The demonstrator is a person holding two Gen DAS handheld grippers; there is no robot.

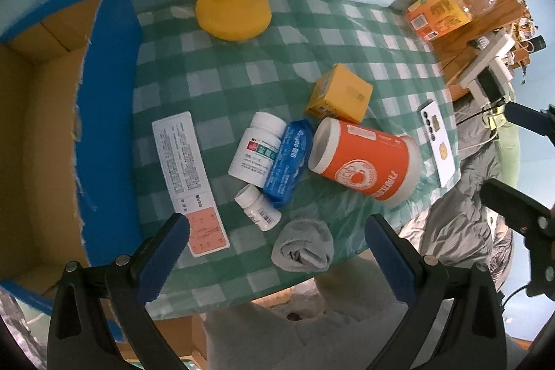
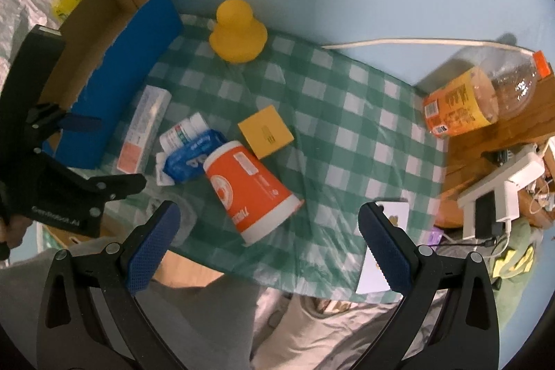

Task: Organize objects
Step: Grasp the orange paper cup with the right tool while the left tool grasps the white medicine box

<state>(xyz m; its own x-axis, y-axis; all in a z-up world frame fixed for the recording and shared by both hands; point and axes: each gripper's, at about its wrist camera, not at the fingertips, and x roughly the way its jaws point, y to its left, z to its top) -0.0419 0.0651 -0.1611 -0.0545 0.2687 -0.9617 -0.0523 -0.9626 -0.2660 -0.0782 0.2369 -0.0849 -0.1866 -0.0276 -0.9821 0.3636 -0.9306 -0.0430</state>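
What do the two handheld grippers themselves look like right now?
Both match: the left gripper and right gripper have black plastic arms with silver rivets, each ending in a dark blue textured pad. The right wrist view shows the left gripper's black body with pale lettering, too blurred to read. No cables visible on either.

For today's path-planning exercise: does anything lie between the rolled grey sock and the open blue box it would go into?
Yes. The long white medicine box lies flat on the cloth between the grey sock and the blue box; the small white bottle sits beside the sock.
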